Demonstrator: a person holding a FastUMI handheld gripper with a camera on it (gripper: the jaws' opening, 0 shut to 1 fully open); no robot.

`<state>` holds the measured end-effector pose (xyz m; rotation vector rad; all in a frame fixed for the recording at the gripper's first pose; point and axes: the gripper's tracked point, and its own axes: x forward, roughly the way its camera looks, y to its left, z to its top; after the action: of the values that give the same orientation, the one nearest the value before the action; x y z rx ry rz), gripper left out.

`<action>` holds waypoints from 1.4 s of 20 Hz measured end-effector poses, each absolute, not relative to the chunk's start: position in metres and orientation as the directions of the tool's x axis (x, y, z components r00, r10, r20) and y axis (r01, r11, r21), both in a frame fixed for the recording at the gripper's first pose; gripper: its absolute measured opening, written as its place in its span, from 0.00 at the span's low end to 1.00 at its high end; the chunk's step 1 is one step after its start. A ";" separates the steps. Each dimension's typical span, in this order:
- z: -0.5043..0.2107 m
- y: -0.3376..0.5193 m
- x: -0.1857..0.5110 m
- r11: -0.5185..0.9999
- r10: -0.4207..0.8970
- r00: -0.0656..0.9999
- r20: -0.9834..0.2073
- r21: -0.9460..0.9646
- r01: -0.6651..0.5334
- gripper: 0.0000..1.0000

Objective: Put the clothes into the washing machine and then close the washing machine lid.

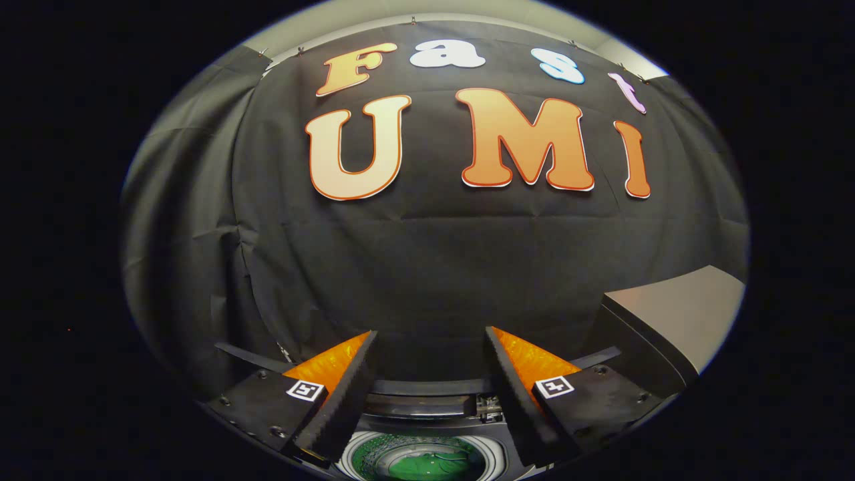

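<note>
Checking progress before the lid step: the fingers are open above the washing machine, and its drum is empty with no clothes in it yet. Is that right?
Not quite. The drum is not empty: the gripper view shows a green garment lying inside it. The rest holds: the gripper has its fingers spread open with nothing between them, above the washing machine.

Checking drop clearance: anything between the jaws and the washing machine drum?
Nothing. In the gripper view the open gripper hangs empty above the drum; a green garment already lies inside.
</note>
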<state>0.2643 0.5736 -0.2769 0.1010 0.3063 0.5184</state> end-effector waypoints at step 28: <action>-0.242 0.504 0.164 0.846 0.530 0.830 -0.172 0.162 -0.507 0.98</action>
<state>0.1635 0.5042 -0.2422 0.1113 0.2146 0.5514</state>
